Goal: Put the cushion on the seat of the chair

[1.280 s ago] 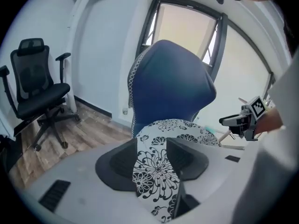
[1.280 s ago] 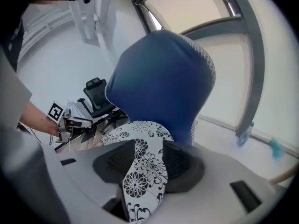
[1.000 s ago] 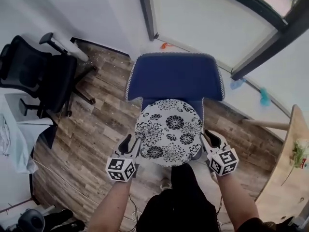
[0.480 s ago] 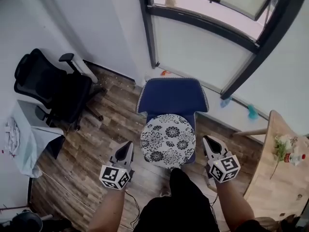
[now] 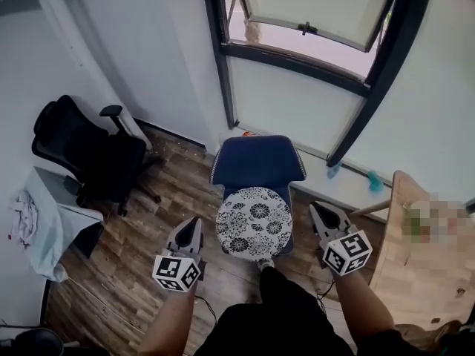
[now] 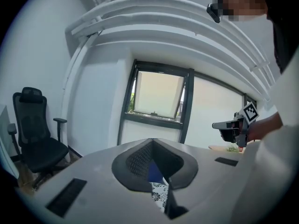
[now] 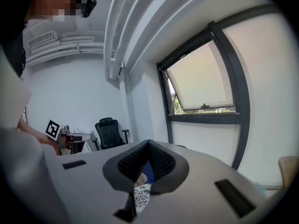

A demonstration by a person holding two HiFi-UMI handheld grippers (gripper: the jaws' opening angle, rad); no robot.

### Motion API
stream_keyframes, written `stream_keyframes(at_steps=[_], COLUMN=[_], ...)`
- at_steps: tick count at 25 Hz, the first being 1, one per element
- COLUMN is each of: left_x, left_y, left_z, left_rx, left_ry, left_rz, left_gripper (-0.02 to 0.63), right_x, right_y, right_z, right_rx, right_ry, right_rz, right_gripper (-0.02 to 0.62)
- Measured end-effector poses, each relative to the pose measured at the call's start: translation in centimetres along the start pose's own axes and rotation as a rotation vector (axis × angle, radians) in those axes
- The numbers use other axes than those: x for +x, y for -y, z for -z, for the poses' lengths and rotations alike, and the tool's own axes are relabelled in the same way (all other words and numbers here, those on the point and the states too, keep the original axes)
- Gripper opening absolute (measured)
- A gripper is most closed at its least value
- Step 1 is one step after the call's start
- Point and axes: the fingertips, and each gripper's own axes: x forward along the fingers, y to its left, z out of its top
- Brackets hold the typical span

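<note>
Cushion (image 5: 254, 222) on the seat of the blue chair (image 5: 257, 164), both tongs off it.
I see the round black-and-white floral cushion lying flat on the seat, under the window (image 5: 312, 6). My left gripper (image 5: 193, 225) and right gripper (image 5: 319, 212) hang either side of it, apart from it, each with its jaws fully together and holding nothing.

We're getting bright, even daylight thru the window (image 5: 304, 10), w/ its pane blowing out to glare. Shadows are falling soft. We're seeing the cushion (image 5: 254, 221) print sharp; gripper views are bending at edges, corners going black.
</note>
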Motion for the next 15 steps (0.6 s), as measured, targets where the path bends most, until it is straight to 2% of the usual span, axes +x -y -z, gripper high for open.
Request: stream_keyframes(at_steps=[6,10,15], left_x=[-2.5,-2.1,-1.4], left_y=[1.3,1.2,2.0], left_z=[-2.5,-3.8,-5.8], left_rx=[0.062,0.094,0.115], left_ry=[0.013,0.018,0.056], left_rz=[0.006,0.004,0.042], left_gripper=[0.005,0.005,0.005], right_x=[-1.5,-1.3,-1.2], right_y=[-0.9,-1.4,-1.6], right_z=[-1.3,-2.4,-4.0], right_rx=[-0.037,-0.051,-0.065], right_ry=[0.015,0.023,0.048], right_rz=[0.000,-0.008,-0.014], right_gripper=[0.025,0.025,0.025])
